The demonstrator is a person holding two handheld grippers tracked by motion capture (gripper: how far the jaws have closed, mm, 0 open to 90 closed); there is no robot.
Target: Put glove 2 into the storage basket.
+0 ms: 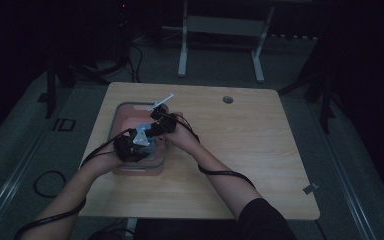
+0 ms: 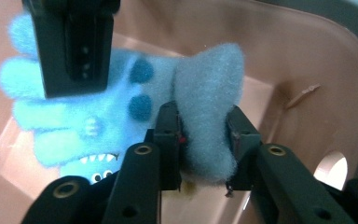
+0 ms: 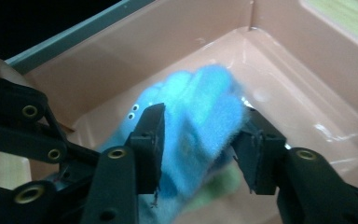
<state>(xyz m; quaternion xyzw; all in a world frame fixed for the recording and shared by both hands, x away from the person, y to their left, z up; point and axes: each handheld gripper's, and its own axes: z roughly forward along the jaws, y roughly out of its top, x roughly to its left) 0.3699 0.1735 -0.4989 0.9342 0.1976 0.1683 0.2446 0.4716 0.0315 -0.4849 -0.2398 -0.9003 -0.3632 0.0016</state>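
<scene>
Here the blue glove (image 2: pixel 88 121) is held stretched between both grippers inside the pink tub (image 2: pixel 279 56), near the desk's left edge. The left gripper (image 2: pixel 204 140) is clamped on the fuzzy cuff end. The right gripper (image 3: pixel 200 140) straddles the finger end, its jaws parted, pads not clearly pressing. The glove's long axis runs gripper to gripper.

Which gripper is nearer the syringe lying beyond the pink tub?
Right. The right gripper sits at the tub's far end, just below the syringe. The left gripper is farther back, toward the pink tub's near side.
</scene>
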